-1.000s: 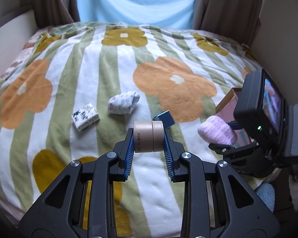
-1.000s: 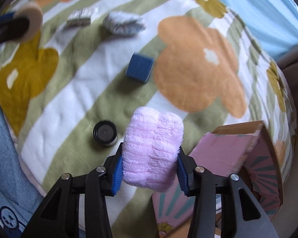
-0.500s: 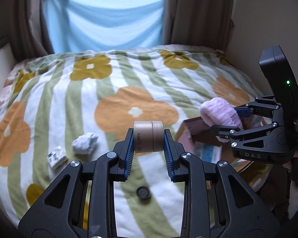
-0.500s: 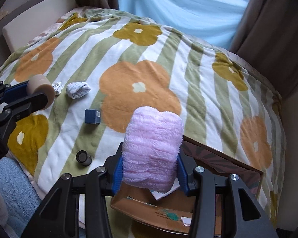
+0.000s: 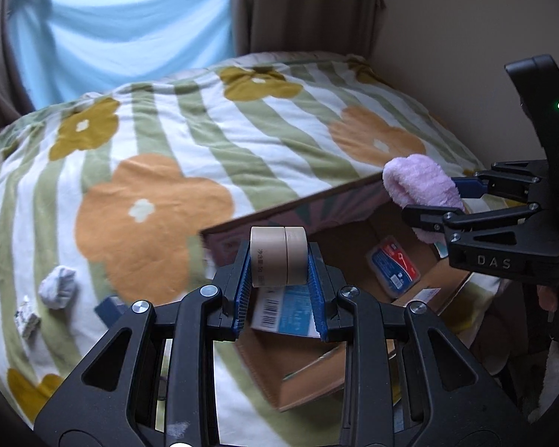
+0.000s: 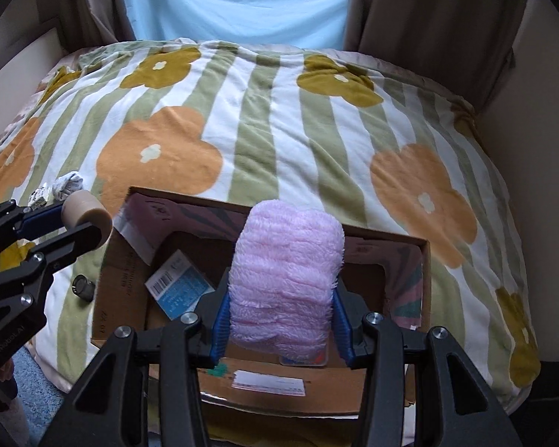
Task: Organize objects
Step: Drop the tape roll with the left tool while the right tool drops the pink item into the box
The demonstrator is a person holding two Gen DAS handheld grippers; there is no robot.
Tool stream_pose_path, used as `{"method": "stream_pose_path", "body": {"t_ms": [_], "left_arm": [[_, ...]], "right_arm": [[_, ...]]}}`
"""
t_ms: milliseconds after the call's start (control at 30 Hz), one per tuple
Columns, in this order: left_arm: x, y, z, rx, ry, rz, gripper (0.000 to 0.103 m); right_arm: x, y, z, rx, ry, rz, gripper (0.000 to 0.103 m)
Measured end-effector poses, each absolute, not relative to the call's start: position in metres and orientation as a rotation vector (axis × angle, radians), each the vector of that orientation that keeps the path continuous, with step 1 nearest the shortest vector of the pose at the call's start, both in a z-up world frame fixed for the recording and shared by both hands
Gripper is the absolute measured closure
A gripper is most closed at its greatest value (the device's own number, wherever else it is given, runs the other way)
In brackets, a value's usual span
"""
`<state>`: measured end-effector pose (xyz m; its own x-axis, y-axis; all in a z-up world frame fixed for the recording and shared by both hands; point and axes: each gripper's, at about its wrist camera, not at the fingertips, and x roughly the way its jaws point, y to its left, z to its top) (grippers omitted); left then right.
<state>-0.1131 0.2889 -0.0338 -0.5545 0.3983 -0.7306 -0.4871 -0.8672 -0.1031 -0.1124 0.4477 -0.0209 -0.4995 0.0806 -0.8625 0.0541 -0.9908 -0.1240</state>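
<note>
My left gripper [image 5: 279,260] is shut on a tan roll of tape [image 5: 278,256], held above the near left corner of an open cardboard box [image 5: 264,368] on the bed. From the right wrist view the same roll [image 6: 87,218] hangs over the box's left edge [image 6: 106,290]. My right gripper [image 6: 281,294] is shut on a fluffy pink cloth bundle [image 6: 285,279], held over the box's inside; the left wrist view shows that bundle [image 5: 423,190] above the box's far right side. Inside lie a blue-and-white packet [image 6: 177,285] and a red-and-blue pack [image 5: 393,266].
On the flowered, green-striped blanket [image 6: 279,119] left of the box lie a crumpled white bundle [image 5: 57,287], a small patterned packet [image 5: 26,320], a dark blue block [image 5: 110,309] and a small black round lid [image 6: 82,287]. Curtains and walls close in behind and to the right.
Both grippers swung right from over the blanket to above the cardboard box, carrying the tape roll and pink bundle. The loose items now lie off to the left.
</note>
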Motion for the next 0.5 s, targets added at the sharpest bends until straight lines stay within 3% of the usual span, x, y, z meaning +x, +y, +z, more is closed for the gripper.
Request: {"method": "stream_pose_path", "body": {"t_ms": [233, 500], "left_arm": [[-0.117, 0.327, -0.073, -1.171, 0.211, 2.319, 0.078], [-0.121, 0.342, -0.081, -1.190, 0.247, 2.313, 0.078]], "right_arm": [[-0.108, 0.480, -0.053, -1.615, -0.144, 2.661, 0.061], [-0.111, 0.493, -0.064, -1.613, -0.091, 2.664, 0.061]]}}
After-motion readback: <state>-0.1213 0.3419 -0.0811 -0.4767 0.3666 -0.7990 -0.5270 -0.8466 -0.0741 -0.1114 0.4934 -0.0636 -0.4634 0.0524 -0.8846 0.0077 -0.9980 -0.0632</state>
